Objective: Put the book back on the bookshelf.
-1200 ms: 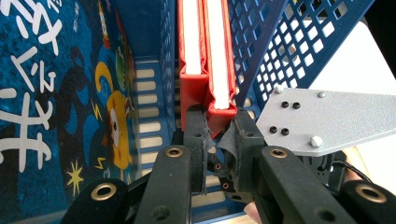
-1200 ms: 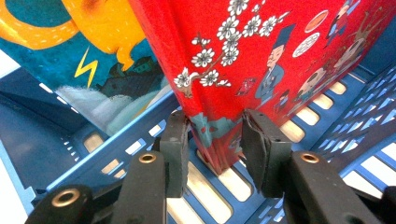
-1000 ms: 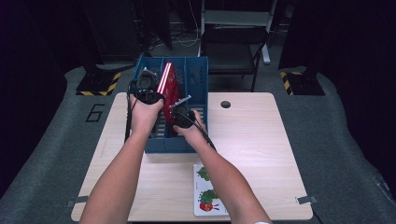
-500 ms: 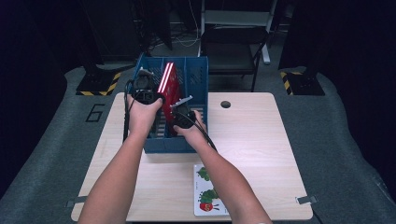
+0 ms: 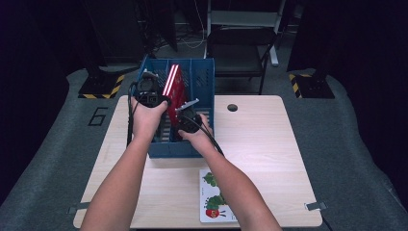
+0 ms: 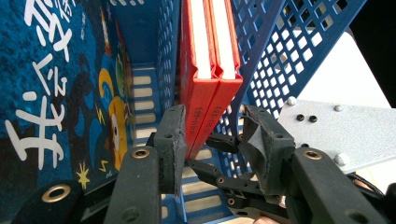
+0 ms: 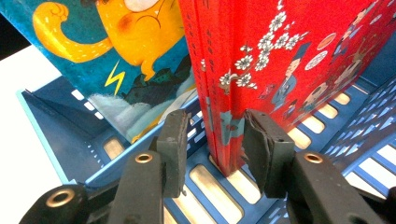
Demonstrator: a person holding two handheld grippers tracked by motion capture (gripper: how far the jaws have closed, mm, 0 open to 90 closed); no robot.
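Note:
Two red books point(image 5: 172, 86) stand together in the middle slot of a blue slotted file rack point(image 5: 202, 77). My left gripper point(image 5: 156, 101) reaches down over their top near corner. Its jaws point(image 6: 215, 114) have just been opening and straddle both spines point(image 6: 205, 107), with a gap on the right side. My right gripper point(image 5: 180, 114) is low at the rack's near end. Its jaws point(image 7: 215, 119) have just been opening a little and stand either side of the red books' point(image 7: 280, 56) lower edge, loose on the left.
A blue picture book point(image 6: 56, 93) point(image 7: 116, 46) leans in the rack's left slot beside the red pair. A white caterpillar book point(image 5: 216, 197) lies flat near the table's front edge. The light wooden table point(image 5: 269, 144) has a cable hole point(image 5: 232, 107). A chair point(image 5: 240, 53) stands behind.

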